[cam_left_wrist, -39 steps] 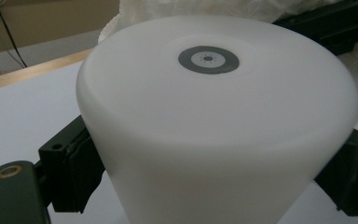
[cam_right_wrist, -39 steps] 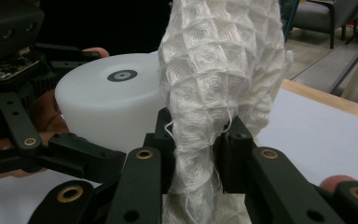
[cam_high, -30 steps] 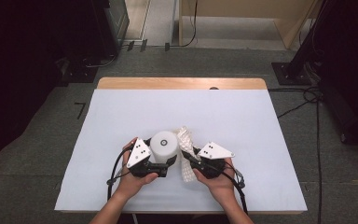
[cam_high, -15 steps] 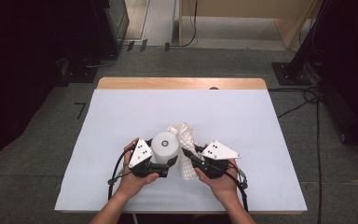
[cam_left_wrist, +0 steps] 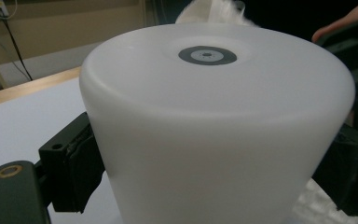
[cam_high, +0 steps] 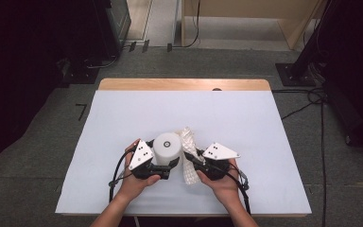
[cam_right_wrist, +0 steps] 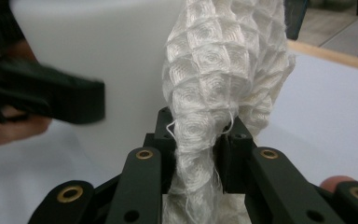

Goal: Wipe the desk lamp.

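Work in hand: wiping a white container with a white waffle-weave cloth, judged from what the two grippers hold.
Container: a white plastic cylinder (cam_high: 166,149), upright on the white table cover (cam_high: 123,118), near the front edge and between the two hands; a small dark ring marks the centre of its upper face.
Left gripper (cam_high: 163,166): jaws closed on the container, one black pad pressed on each side of its wall, as the left gripper view shows (cam_left_wrist: 214,140).
Cloth: the waffle-weave cloth (cam_high: 187,153) stands bunched just right of the container; in the right gripper view (cam_right_wrist: 223,79) it rises in a twisted column against the container wall.
Right gripper (cam_high: 193,159): jaws narrow, pinching a gathered fold of the cloth between the pads.
Contact: in the right gripper view the cloth lies against the container's side; whether it presses firmly cannot be told.
Done so far: both items are gripped, the container is steadied, and the cloth is brought to its right flank.
Left to do, by judgement: pass the cloth around the remaining wall and over the top face, then set both items down and release them.
Surface condition: no dirt or moisture is discernible on the container, so the wiped share cannot be told.
Risk: the cloth is held by a small fold and may slip under a hard stroke.
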`<state>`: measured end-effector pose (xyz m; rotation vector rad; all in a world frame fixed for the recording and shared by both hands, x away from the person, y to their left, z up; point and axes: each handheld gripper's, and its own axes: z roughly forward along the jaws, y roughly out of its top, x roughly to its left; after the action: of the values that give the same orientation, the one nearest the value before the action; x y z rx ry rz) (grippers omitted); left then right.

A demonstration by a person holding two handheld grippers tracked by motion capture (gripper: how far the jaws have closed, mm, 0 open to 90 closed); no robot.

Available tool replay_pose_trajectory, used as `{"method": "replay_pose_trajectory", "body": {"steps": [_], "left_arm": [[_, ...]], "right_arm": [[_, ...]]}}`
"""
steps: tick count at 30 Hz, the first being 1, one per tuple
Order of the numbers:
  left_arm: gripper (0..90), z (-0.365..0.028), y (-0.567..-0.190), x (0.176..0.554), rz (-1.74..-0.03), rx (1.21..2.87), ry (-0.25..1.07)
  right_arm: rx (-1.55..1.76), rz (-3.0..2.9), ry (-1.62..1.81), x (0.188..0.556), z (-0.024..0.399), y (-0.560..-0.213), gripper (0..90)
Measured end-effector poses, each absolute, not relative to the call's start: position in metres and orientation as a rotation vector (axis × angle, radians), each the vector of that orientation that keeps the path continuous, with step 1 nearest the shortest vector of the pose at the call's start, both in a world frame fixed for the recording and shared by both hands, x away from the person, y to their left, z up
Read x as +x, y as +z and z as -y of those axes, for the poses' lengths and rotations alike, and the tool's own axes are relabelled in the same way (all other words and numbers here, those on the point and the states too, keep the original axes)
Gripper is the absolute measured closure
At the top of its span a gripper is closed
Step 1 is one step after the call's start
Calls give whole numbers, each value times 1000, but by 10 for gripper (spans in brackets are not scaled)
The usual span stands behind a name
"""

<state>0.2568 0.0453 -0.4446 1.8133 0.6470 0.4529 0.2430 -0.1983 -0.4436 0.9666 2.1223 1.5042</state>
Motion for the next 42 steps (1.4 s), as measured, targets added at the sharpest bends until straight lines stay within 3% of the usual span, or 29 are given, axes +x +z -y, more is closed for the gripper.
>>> {"method": "replay_pose_trajectory", "body": {"steps": [15, 21, 26, 29, 34, 42], "left_arm": [[84, -37, -468, 261, -689, 1889, 511], [0, -34, -464, 253, -781, 1822, 576], [3, -16, -469, 244, -943, 1810, 683], [75, -9, -469, 240, -976, 1814, 720], [84, -20, -465, 247, -964, 1800, 624], [86, -51, -437, 253, -767, 1703, 460]], "right_arm": [[1091, -2043, 1449, 251, 221, -447, 728], [1096, -2051, 1431, 253, 222, -450, 728], [1103, -2047, 1429, 254, 224, -451, 728], [1104, -2050, 1422, 254, 223, -452, 728], [1094, -2063, 1409, 254, 221, -454, 728], [1069, -2093, 1404, 252, 211, -456, 728]]}}
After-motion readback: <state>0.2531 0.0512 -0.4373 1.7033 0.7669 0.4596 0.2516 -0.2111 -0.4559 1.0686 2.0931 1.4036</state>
